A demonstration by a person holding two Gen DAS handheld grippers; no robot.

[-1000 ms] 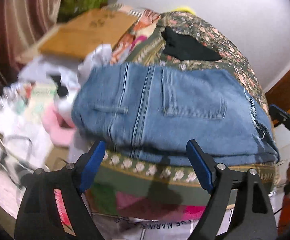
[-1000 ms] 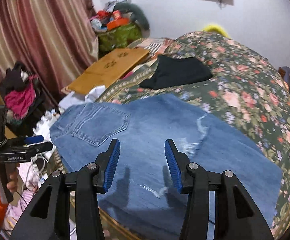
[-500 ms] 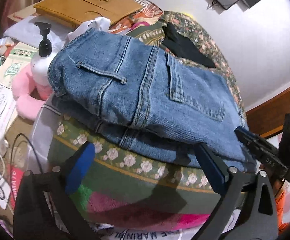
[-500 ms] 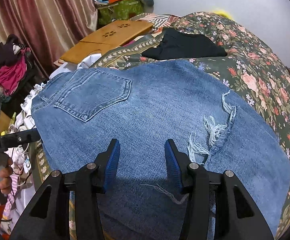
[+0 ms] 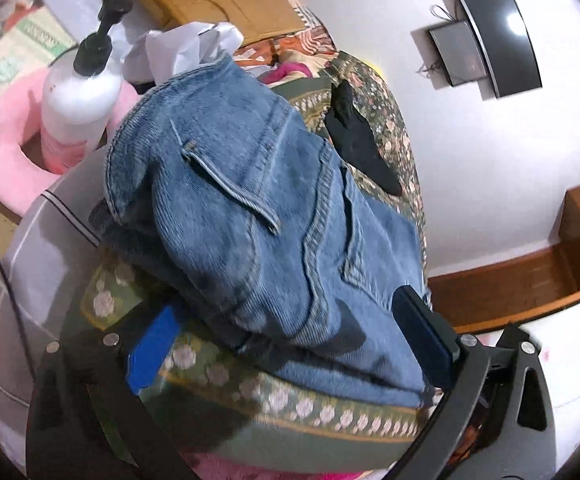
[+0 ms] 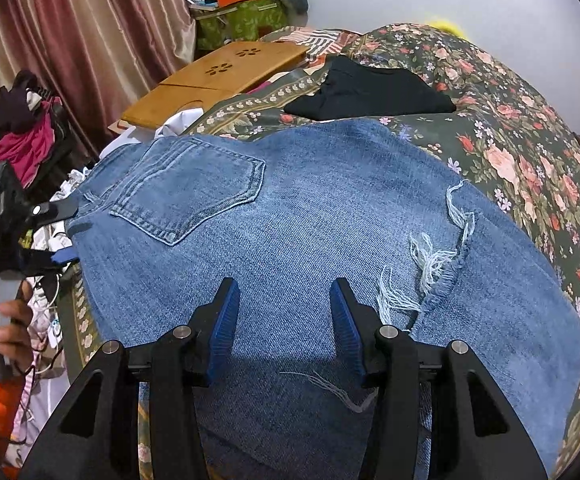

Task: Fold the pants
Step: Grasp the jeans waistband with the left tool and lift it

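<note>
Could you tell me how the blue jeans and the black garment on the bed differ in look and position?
The blue jeans are light denim with a stitched back pocket and frayed rips; the black garment is plain and dark. The jeans lie at the near edge of the bed, under the right gripper, whose jaws are open; the black garment lies farther back. The jeans cover much more of the bed. Both rest on the floral cover.

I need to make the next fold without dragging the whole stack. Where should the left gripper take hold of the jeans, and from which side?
Take the jeans at the waistband end, by the belt loop, coming in from the bed's edge. There the folded layers overhang the floral bedspread, so one finger can probably slip underneath. The open left gripper already straddles that end.
</note>
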